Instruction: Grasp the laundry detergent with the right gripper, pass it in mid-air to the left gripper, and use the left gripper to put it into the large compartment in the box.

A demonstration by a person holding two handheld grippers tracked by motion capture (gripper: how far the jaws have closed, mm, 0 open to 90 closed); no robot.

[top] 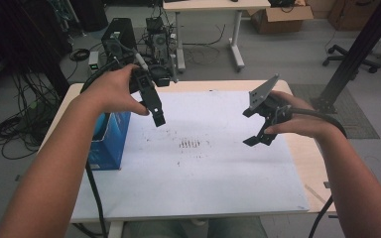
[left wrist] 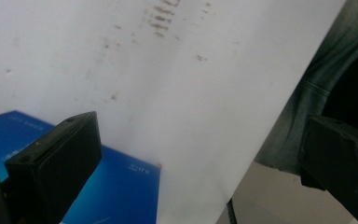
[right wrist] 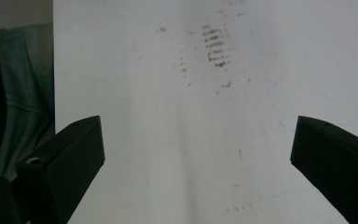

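I have both grippers raised above the white sheet (top: 193,163) that covers most of the table (top: 307,148), and neither one holds anything. The left gripper (top: 158,115) hangs over the sheet's far left part, tilted down and to the right; in the left gripper view its jaws stand wide apart, with bare sheet between them. The right gripper (top: 260,136) hovers over the right part of the sheet, its grey three-cornered plate up top, and its jaws are likewise spread wide in its own view. The nearest thing to my left gripper is the blue box (top: 110,141), which sits at the left edge of the table, just beside and partly under my left hand (top: 111,91). It is a plain rectangular carton, bright blue, with small pale lettering on its top face that I cannot read. A patch of short brown smudges (top: 190,144) marks the sheet between the two grippers, well apart from the box.
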